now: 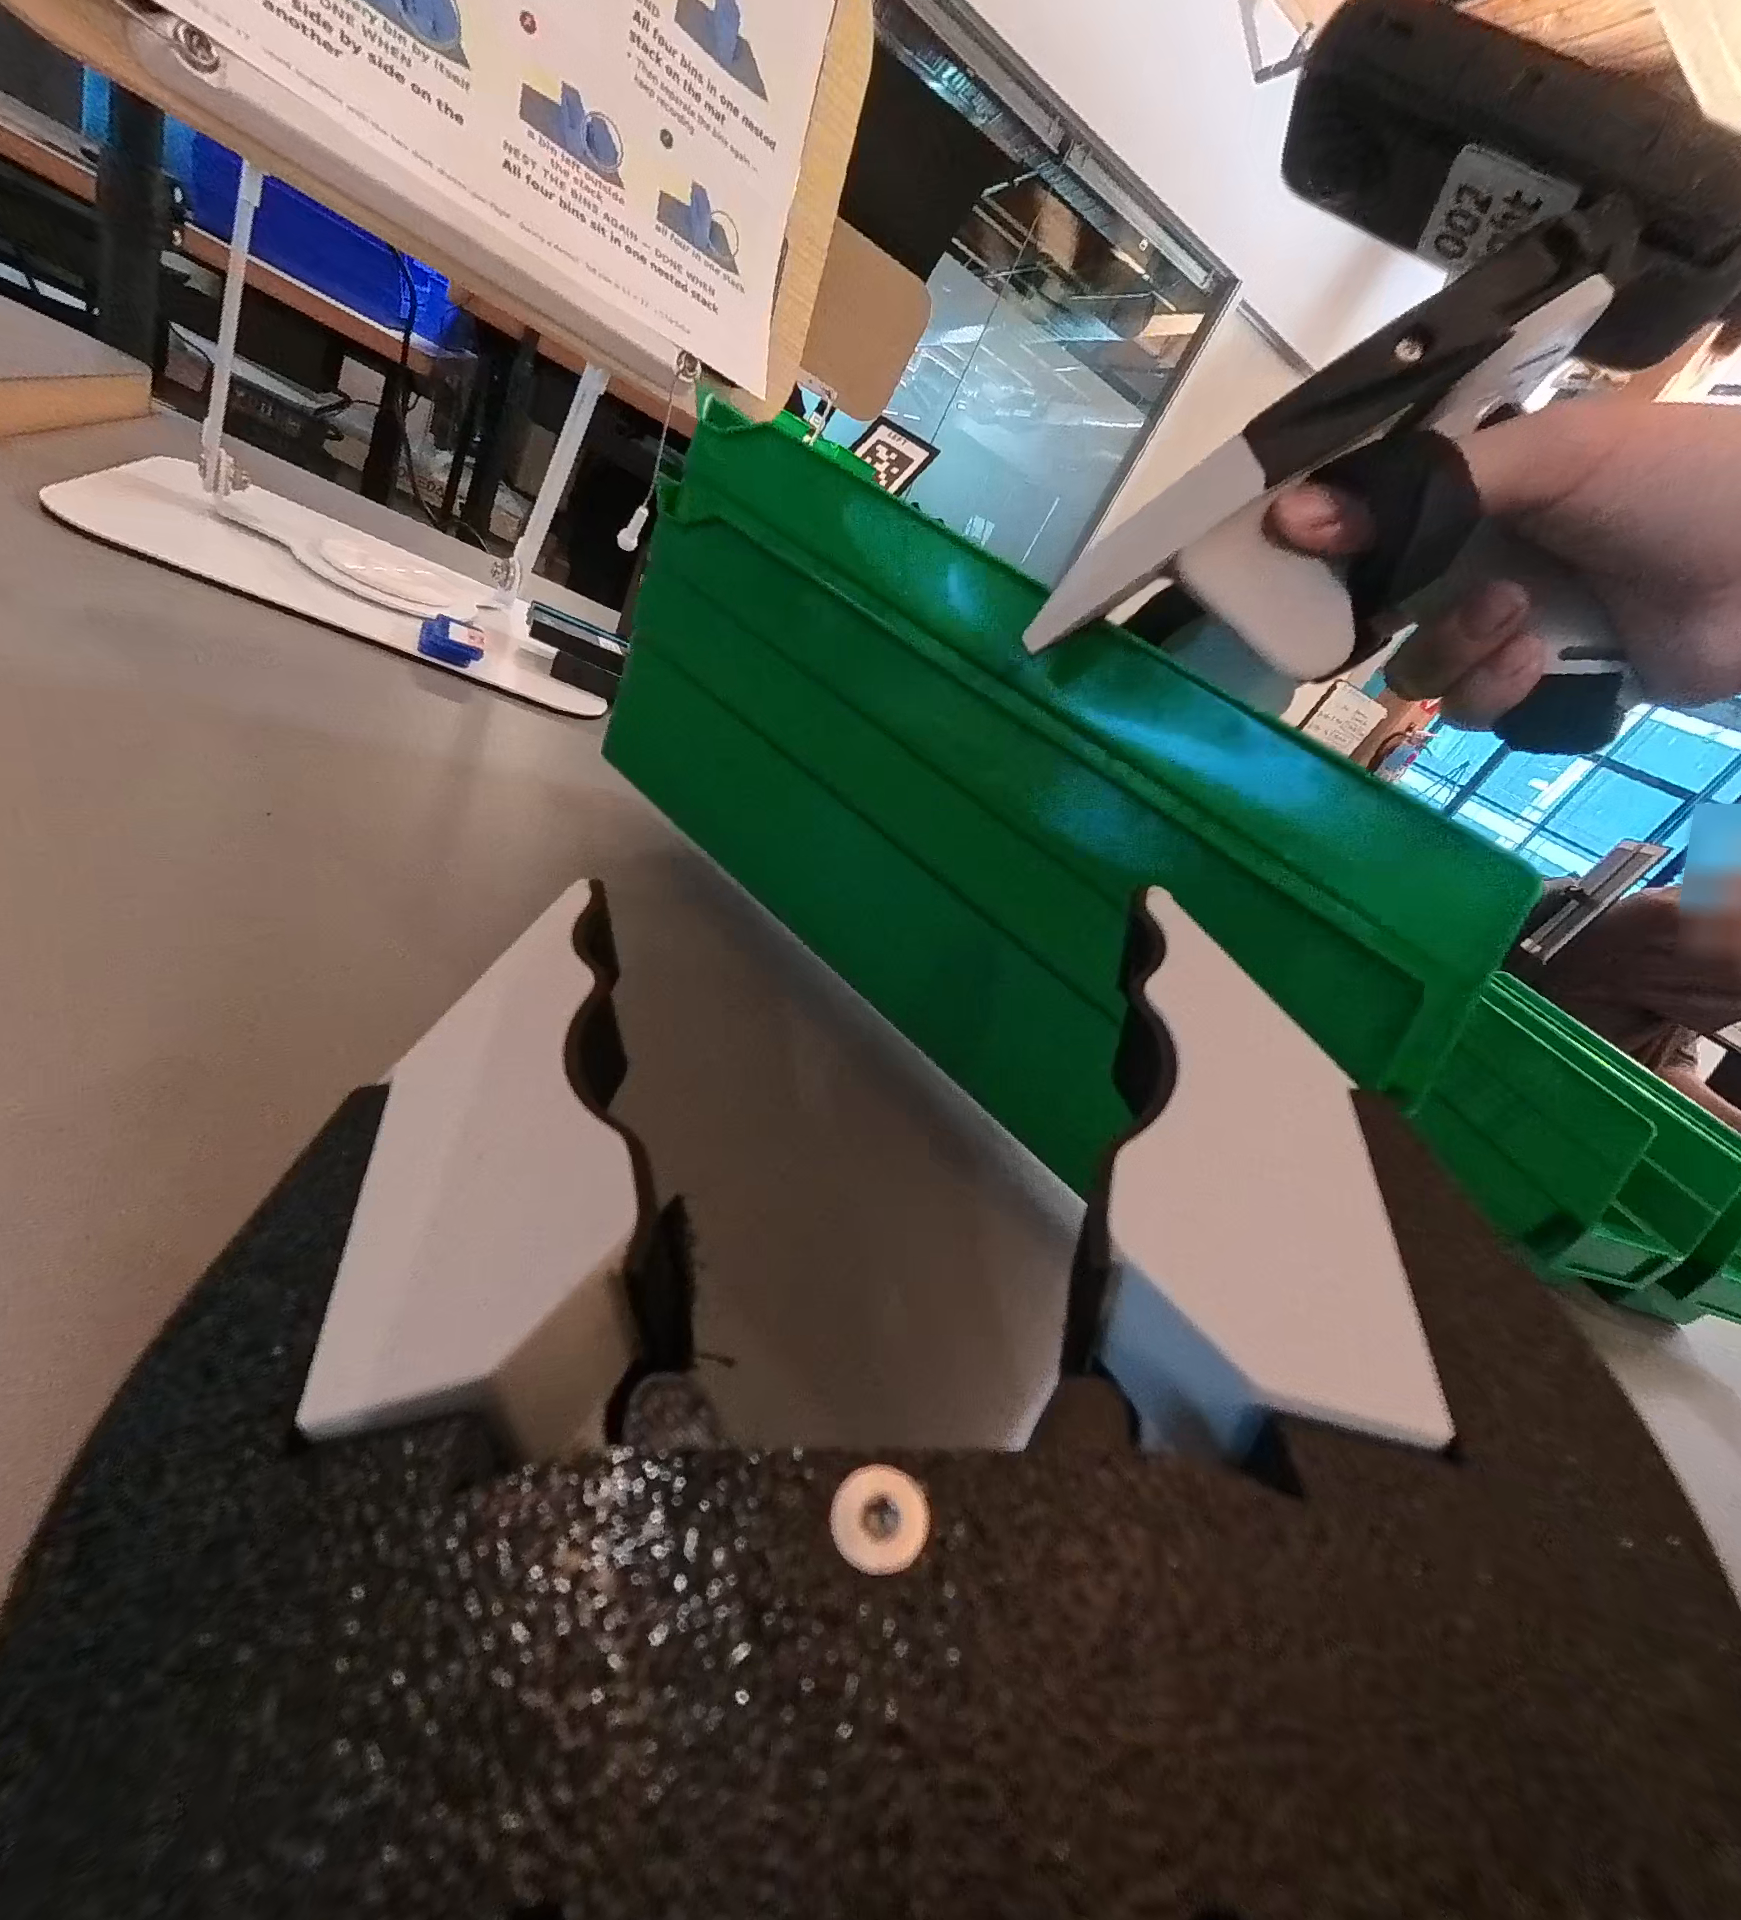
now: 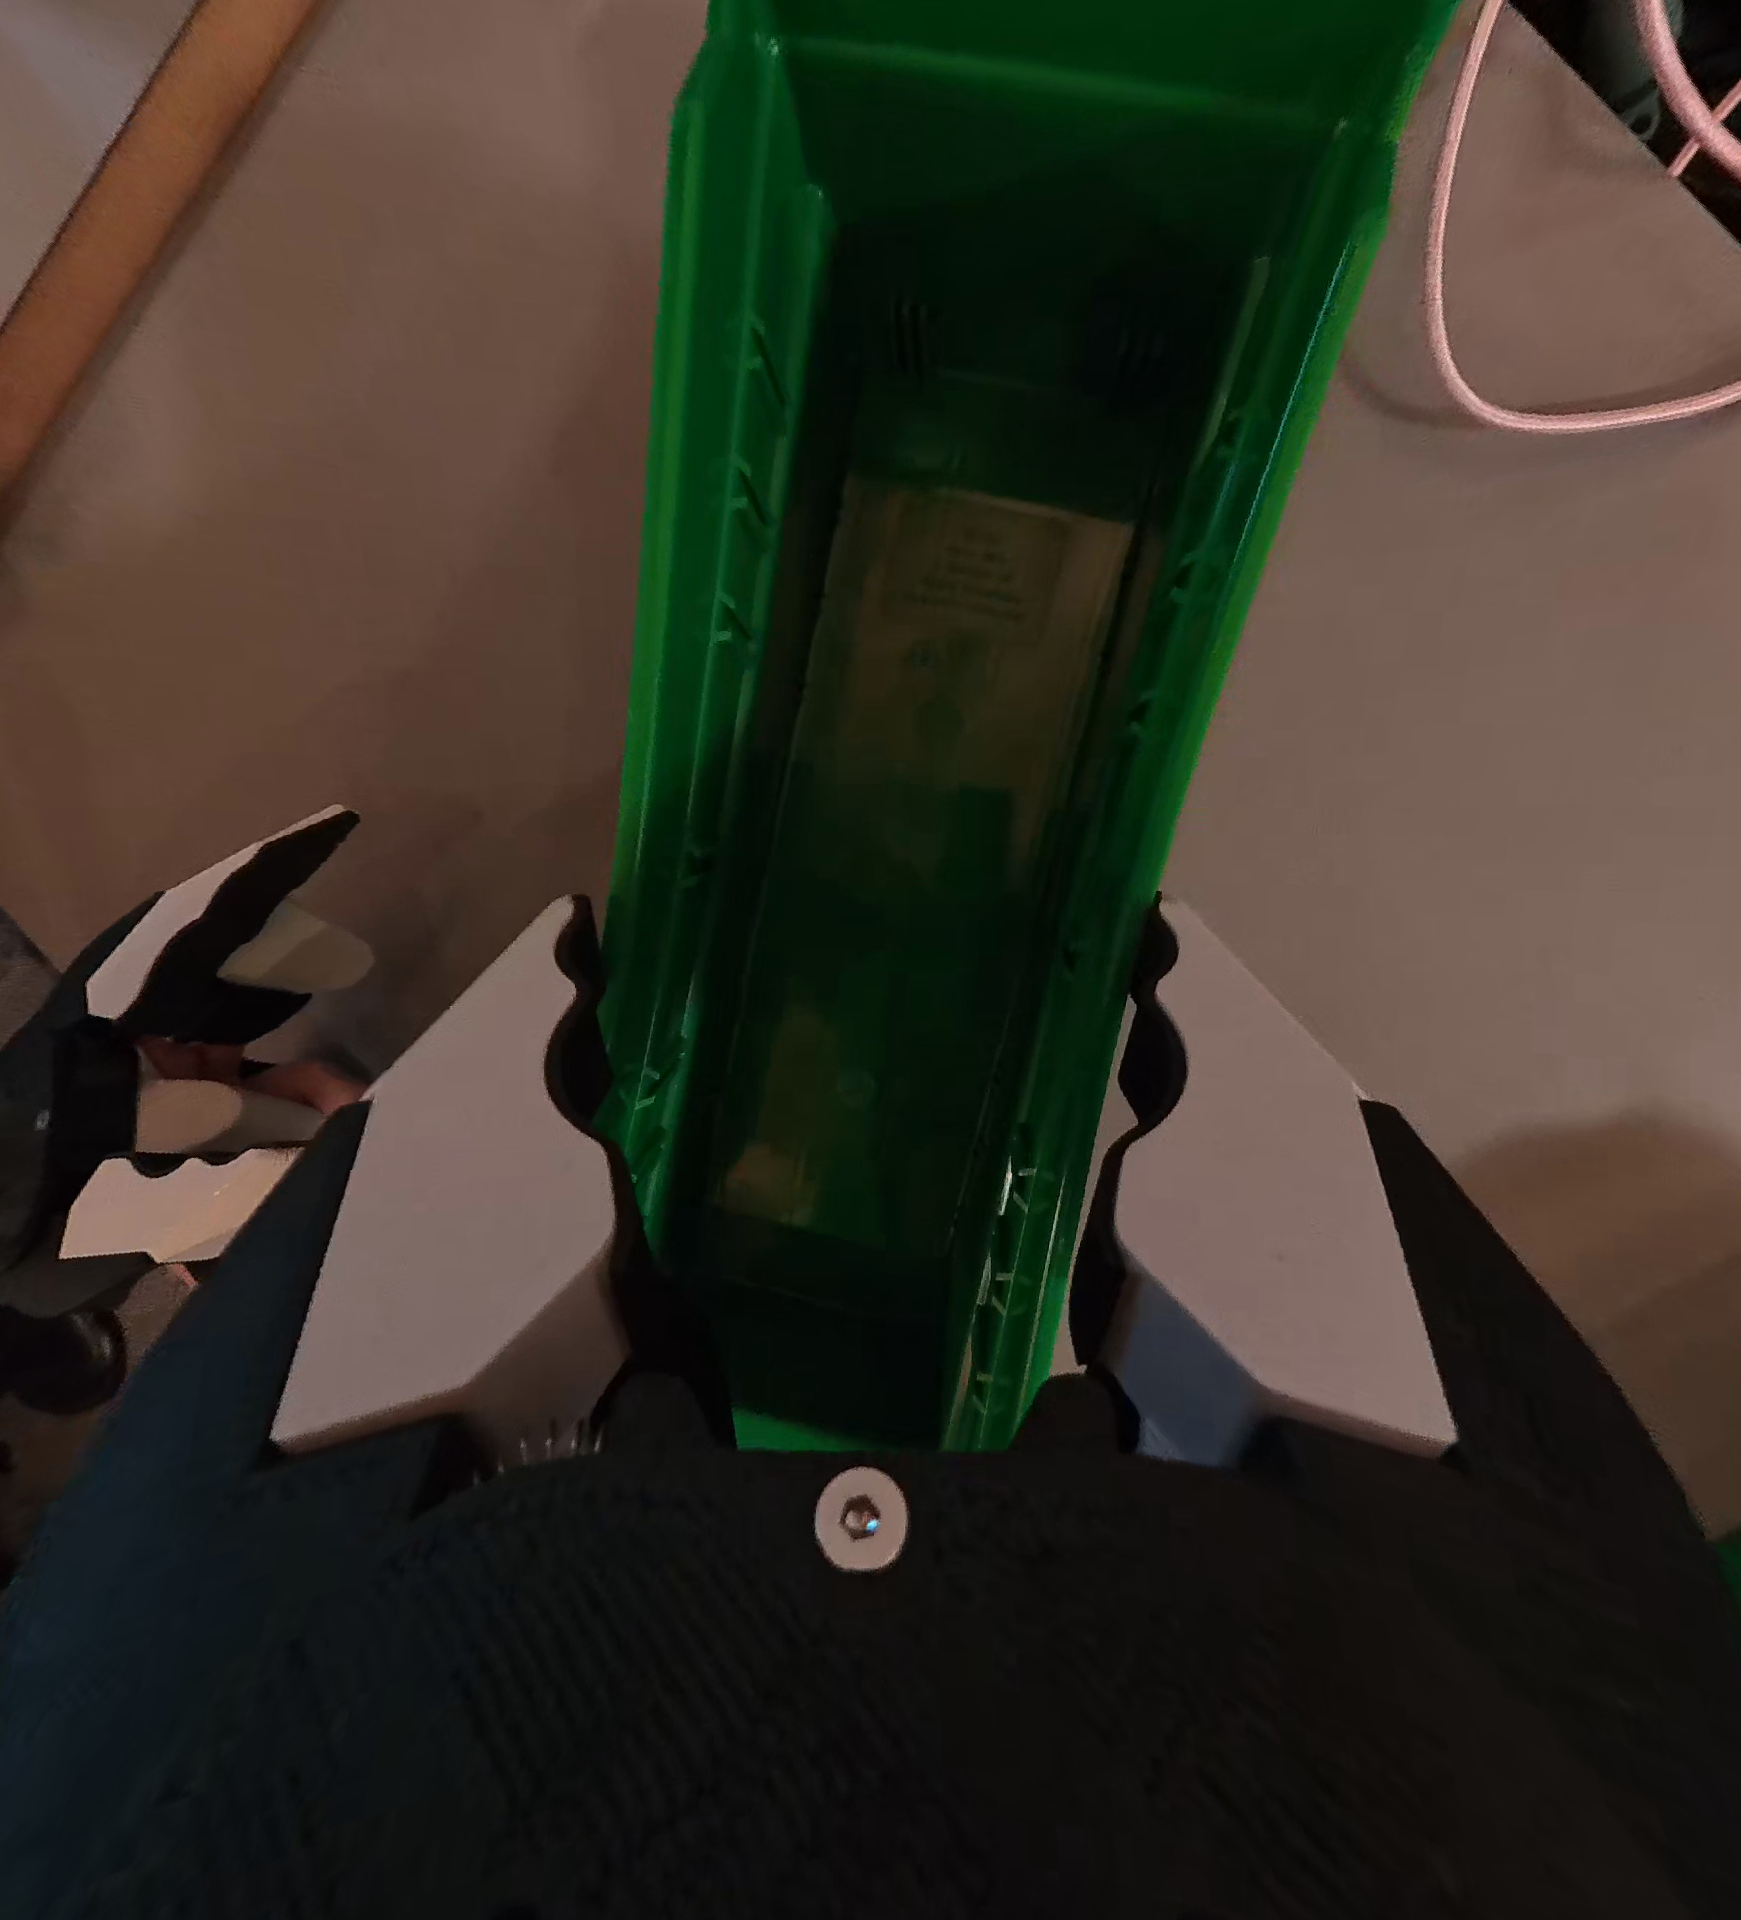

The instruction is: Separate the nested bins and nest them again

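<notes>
Several green bins (image 1: 949,748) sit nested in one stack on the grey table (image 1: 222,831). In the right wrist view I look down into the top bin (image 2: 949,312). My right gripper (image 2: 868,914) is open wide and straddles this bin across its width, with the bin's side walls close against both pads. In the left wrist view its near finger (image 1: 1157,540) rests at the top bin's rim; the other finger is hidden behind the bin. My left gripper (image 1: 868,904) is open and empty, low over the table just left of the stack. It also shows in the right wrist view (image 2: 315,914).
A white stand (image 1: 274,530) holding an instruction sheet (image 1: 575,135) stands behind the stack, with a small blue item (image 1: 450,639) on its base. A pink cable (image 2: 1572,405) loops at the table's far corner. A wooden edge (image 2: 66,364) borders the table. A person sits beyond the bins.
</notes>
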A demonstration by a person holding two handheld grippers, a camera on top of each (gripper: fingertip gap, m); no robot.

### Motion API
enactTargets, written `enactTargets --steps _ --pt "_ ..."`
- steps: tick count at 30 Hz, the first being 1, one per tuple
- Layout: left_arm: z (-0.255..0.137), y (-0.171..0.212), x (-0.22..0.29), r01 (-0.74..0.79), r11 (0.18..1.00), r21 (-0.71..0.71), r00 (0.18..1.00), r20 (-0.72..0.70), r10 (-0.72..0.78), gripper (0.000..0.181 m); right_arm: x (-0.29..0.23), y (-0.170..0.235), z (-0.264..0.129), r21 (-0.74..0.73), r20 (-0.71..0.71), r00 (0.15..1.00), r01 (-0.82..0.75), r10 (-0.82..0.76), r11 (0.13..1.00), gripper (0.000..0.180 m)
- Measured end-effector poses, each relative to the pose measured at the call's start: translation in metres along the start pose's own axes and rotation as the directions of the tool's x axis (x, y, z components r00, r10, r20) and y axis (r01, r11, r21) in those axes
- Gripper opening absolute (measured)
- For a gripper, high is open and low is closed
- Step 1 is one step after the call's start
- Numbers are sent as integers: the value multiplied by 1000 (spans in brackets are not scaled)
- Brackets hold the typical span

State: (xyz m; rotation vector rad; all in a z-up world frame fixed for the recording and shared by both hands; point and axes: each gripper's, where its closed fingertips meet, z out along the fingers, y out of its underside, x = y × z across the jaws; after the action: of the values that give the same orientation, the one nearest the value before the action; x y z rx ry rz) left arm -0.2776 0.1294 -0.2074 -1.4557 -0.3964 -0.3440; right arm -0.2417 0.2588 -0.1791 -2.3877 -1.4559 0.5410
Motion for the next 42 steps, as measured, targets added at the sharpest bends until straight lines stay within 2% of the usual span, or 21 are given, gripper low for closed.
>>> enactTargets --steps 4,6,8,11,15,19,23,27,30,36,42 --pt "0 0 0 0 1000 1 1000 0 0 95 3 4 1 -24 -62 997 43 -45 999 101" --pt "0 0 0 0 1000 0 1000 0 0 96 -5 9 3 -47 -19 998 60 -61 997 98" --pt "0 0 0 0 1000 0 1000 0 0 96 -10 4 1 -11 11 999 30 -30 999 99" --pt "0 0 0 -1 1000 0 1000 0 1 96 -7 0 -1 -1 -72 992 105 -104 995 99" --pt "0 0 0 0 1000 0 1000 0 0 96 -13 -7 -13 30 -54 993 108 -106 994 99" --pt "0 0 0 1 1000 2 1000 -1 -1 96 -13 -16 -36 69 -56 992 115 -111 991 99" --pt "-1 -1 0 2 1000 4 1000 -2 -2 96 -4 -30 -79 174 -21 999 52 -49 983 100" --pt "-1 -1 0 3 1000 4 1000 -2 -3 96 37 -34 -127 285 -86 995 -14 40 958 101" --pt "-1 -1 0 1 1000 5 1000 0 -1 96 84 -21 -145 325 -137 976 -116 168 939 102" --pt "-1 -1 0 0 1000 4 1000 1 0 96 165 42 -113 275 -207 916 -281 342 919 103" --pt "-1 -1 0 -2 1000 6 1000 1 2 96 193 92 -59 226 -192 896 -357 401 906 109"
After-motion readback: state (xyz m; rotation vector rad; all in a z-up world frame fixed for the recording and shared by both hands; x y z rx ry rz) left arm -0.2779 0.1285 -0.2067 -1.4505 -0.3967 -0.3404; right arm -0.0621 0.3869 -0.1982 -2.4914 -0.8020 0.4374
